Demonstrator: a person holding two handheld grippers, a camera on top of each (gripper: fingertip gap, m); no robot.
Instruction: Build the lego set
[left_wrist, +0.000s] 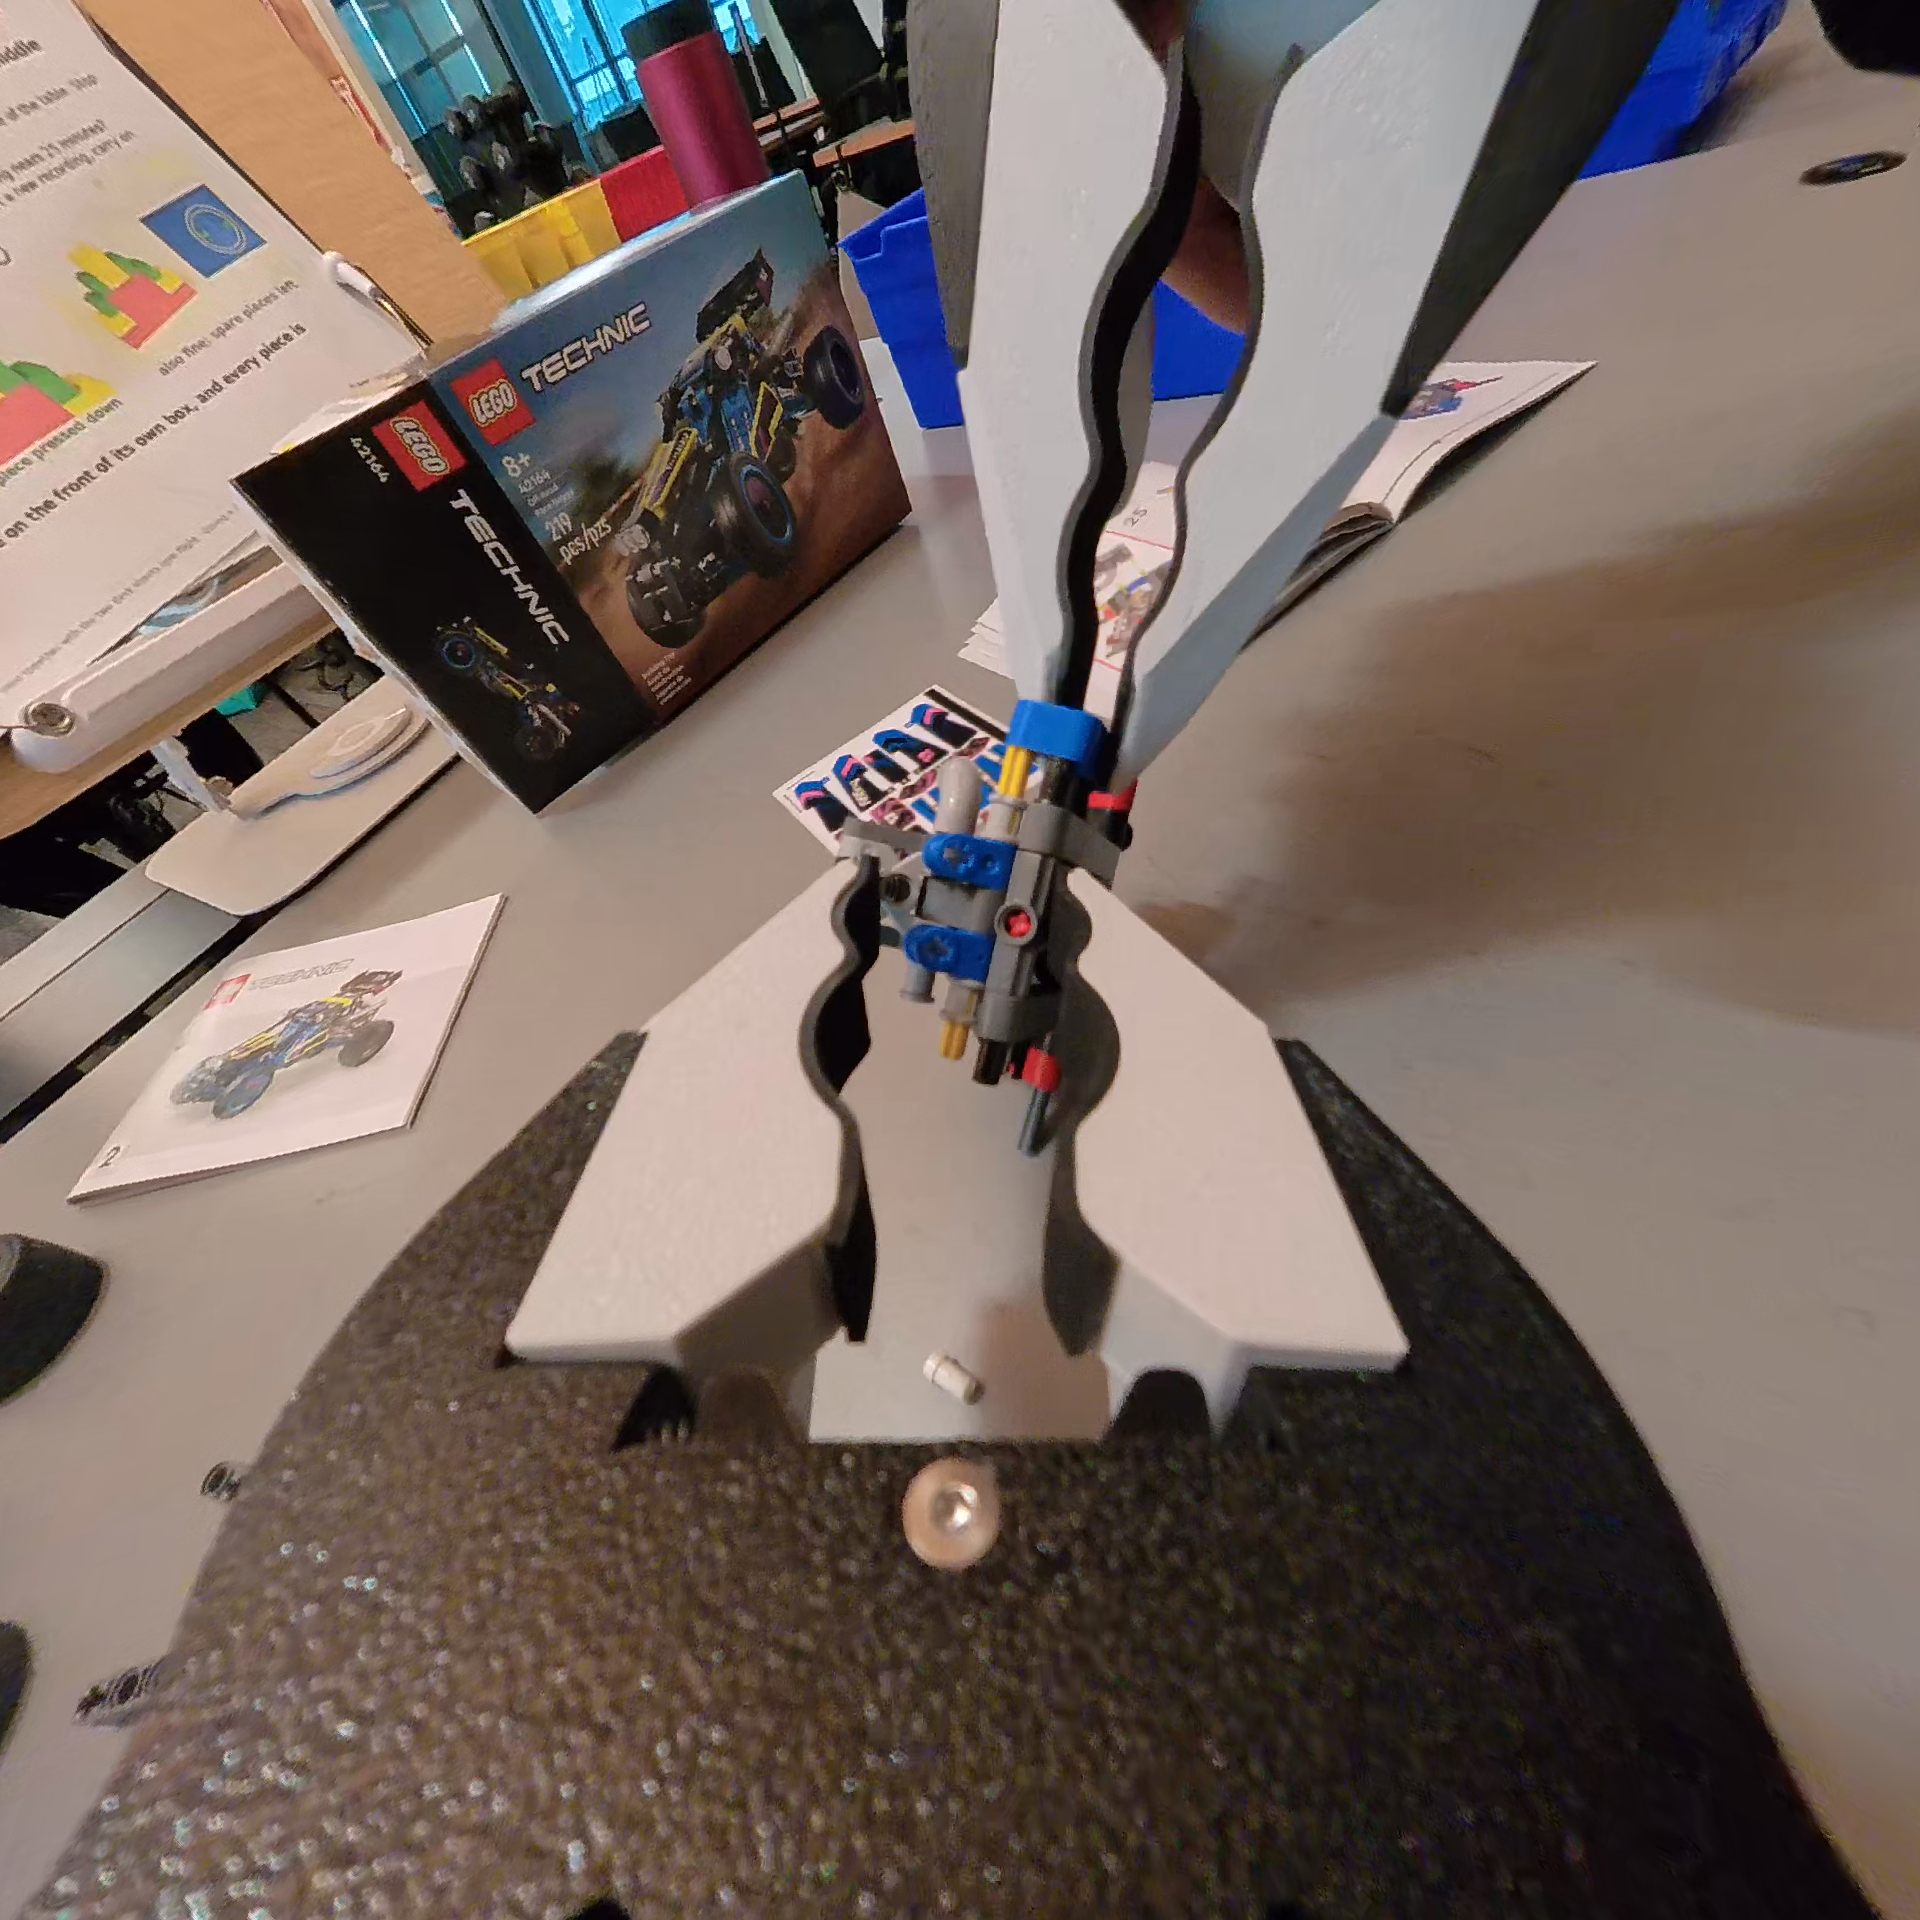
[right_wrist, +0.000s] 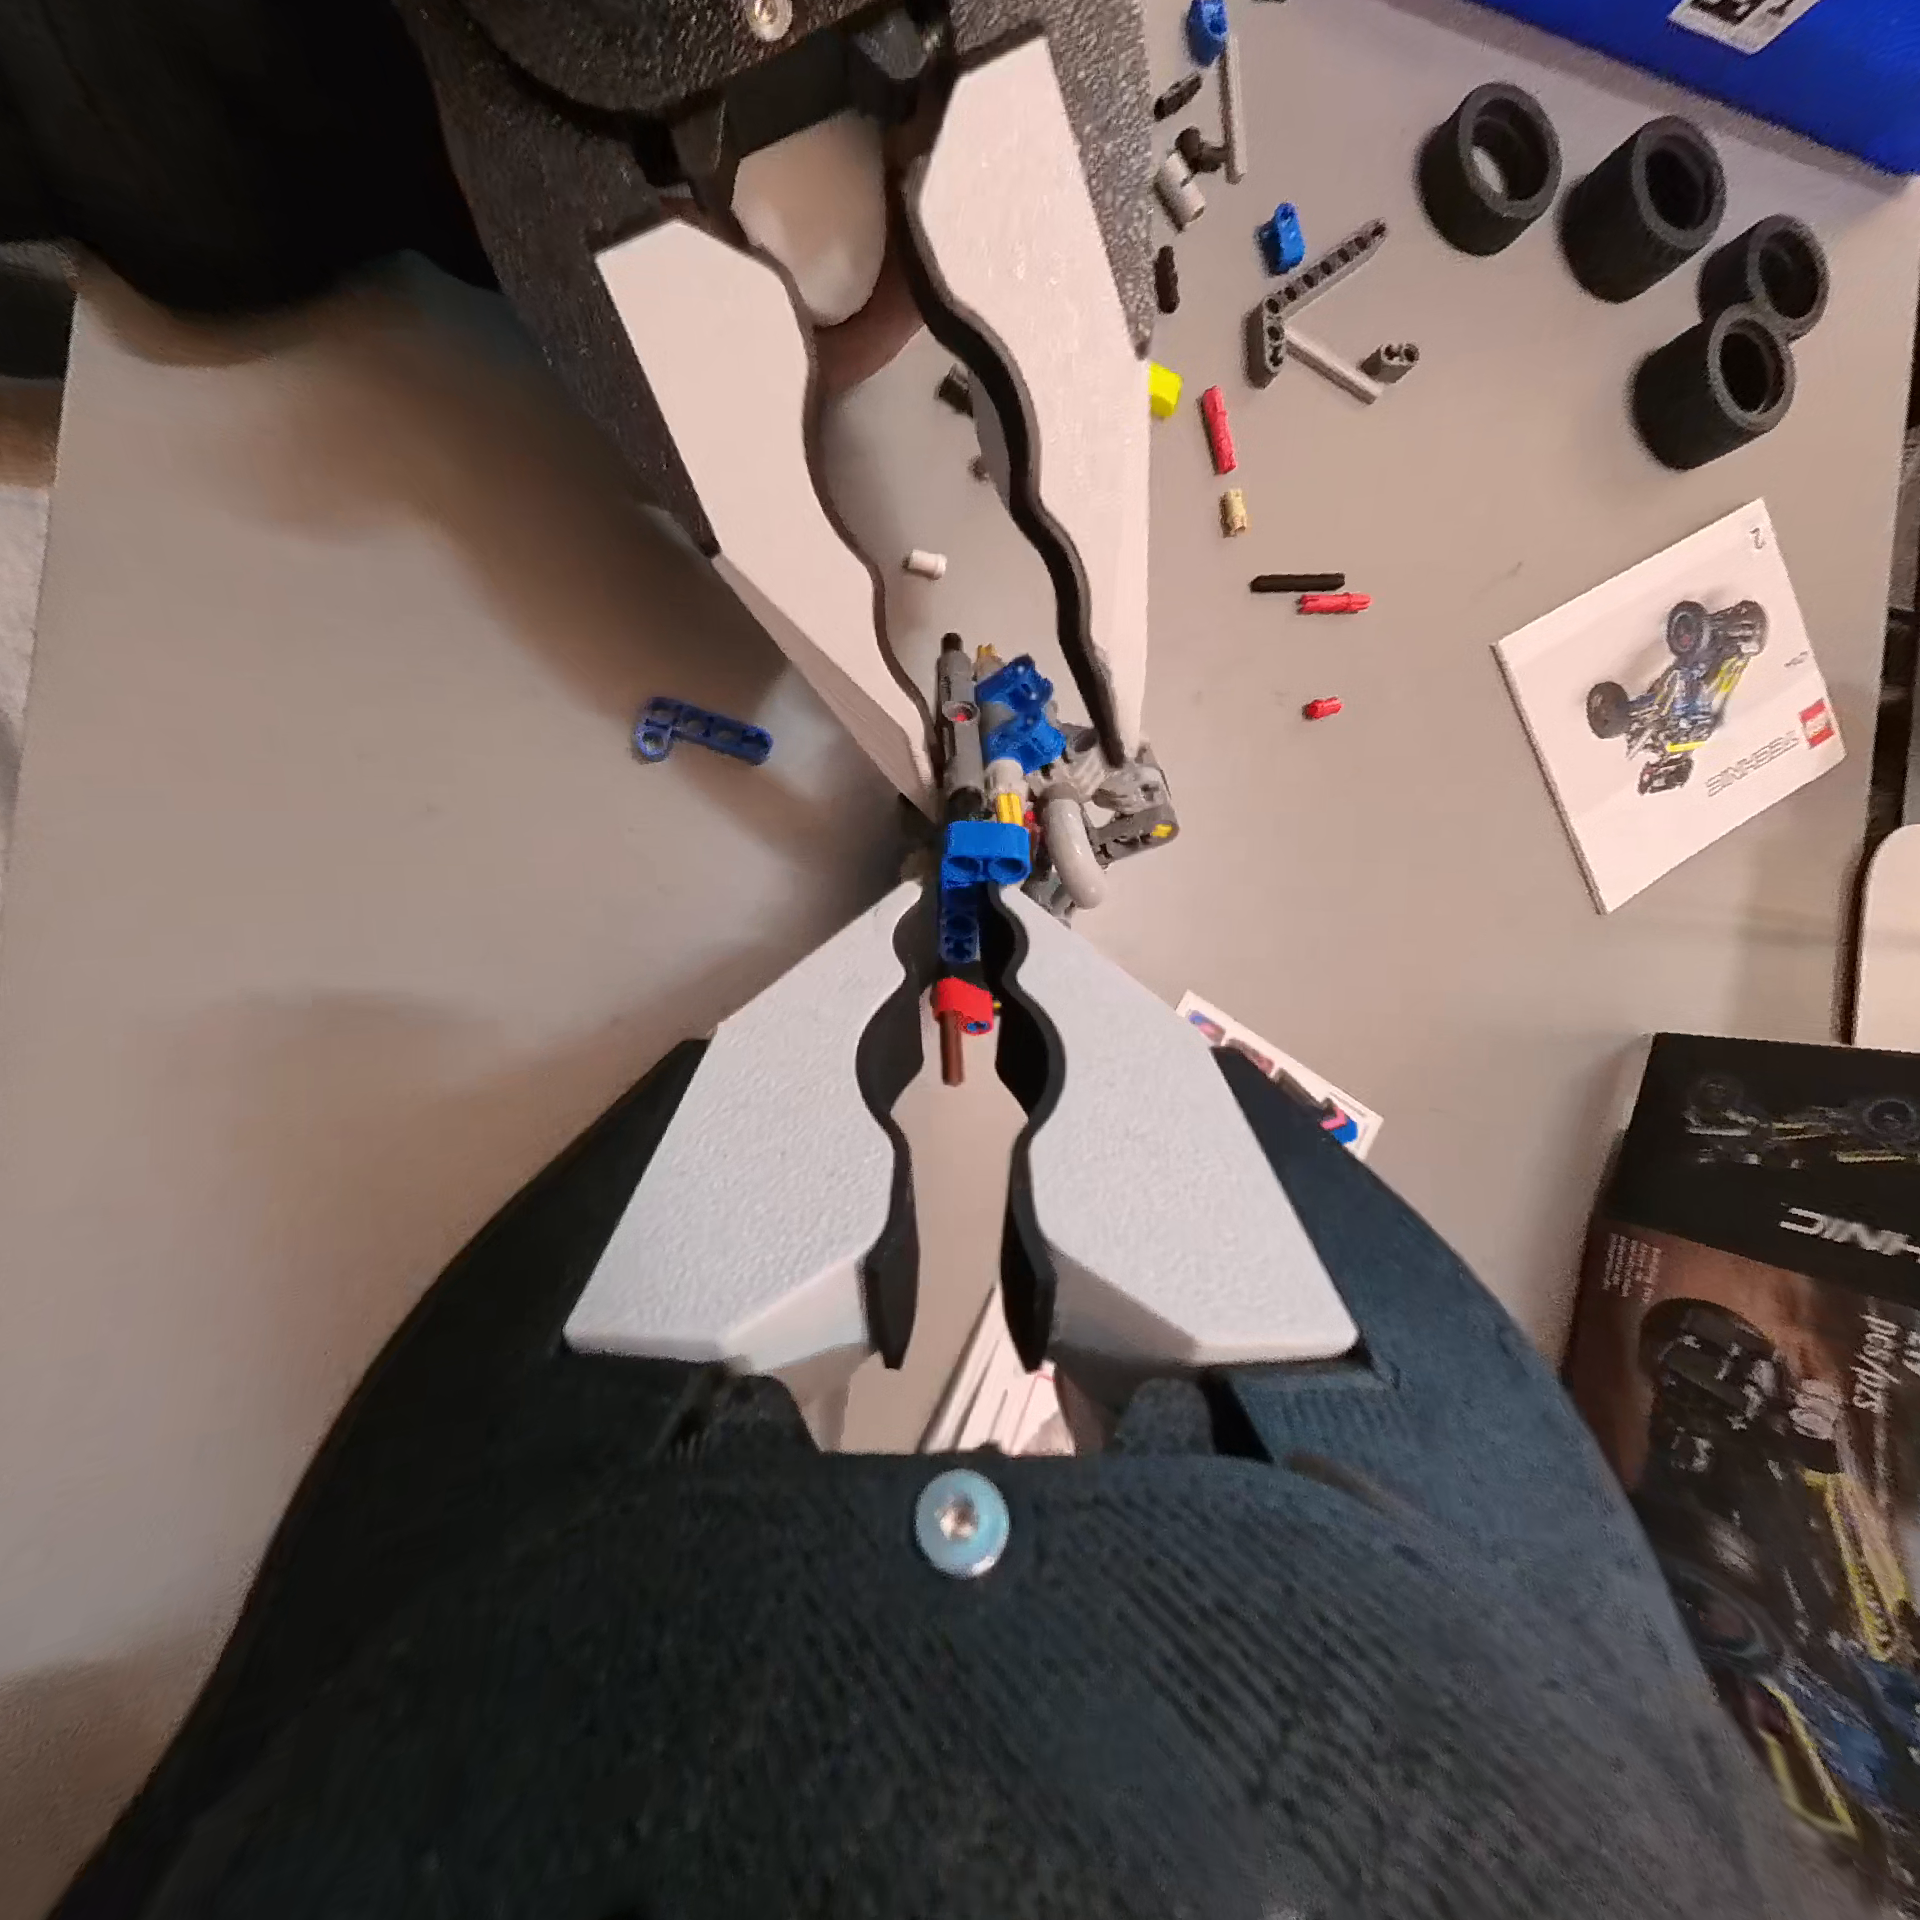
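Observation:
A small lego assembly (left_wrist: 971, 925) of grey, blue, yellow and red parts hangs in the air over the grey table (left_wrist: 1558, 935). My left gripper (left_wrist: 966, 894) is shut on its grey and blue middle. My right gripper (right_wrist: 961, 904) is shut on a blue beam (right_wrist: 982, 852) at the assembly's end, with a red bush and brown axle (right_wrist: 954, 1023) between its fingers. In the left wrist view the right gripper (left_wrist: 1081, 717) comes down from above. In the right wrist view the left gripper (right_wrist: 1023, 764) reaches in from the top.
The set's box (left_wrist: 623, 499) stands at the left, a closed booklet (left_wrist: 301, 1039) in front, a sticker sheet (left_wrist: 873, 758) and an open booklet (left_wrist: 1434, 447) behind. Several black tyres (right_wrist: 1642, 208) and loose parts (right_wrist: 1299, 312) lie nearby, with a blue beam (right_wrist: 701, 732), a white pin (right_wrist: 923, 563) and a blue bin (left_wrist: 904, 301). The grippers are tip to tip, or close to it.

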